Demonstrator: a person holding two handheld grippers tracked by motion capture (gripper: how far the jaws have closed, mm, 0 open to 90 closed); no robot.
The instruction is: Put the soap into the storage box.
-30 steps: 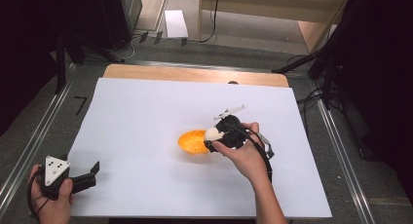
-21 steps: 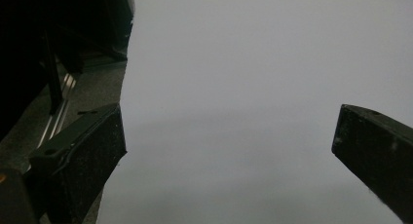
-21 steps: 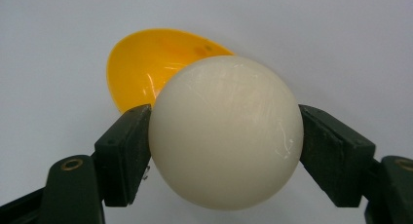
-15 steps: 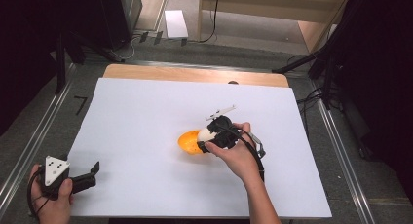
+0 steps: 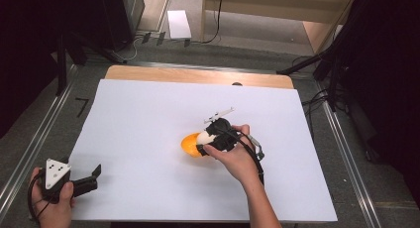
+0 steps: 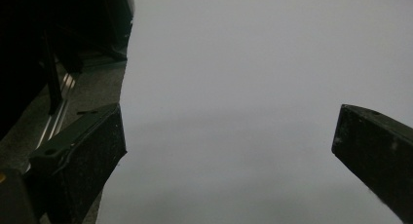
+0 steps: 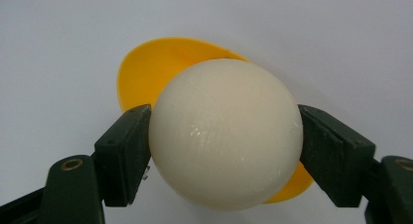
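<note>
Cream-white, the ball [image 7: 225, 134] sat clamped between the right gripper [image 7: 224, 151] jaws, just over a yellow bowl [image 7: 146, 70] on the white sheet [image 5: 148, 119]. Left gripper [image 6: 229, 151] jaws stood apart, holding nothing.

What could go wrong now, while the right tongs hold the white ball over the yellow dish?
The white ball is smooth and round, and the right tongs pinch it only at its two sides, so it might slip out. If dropped, it may miss the shallow yellow dish and roll across the white sheet.
</note>
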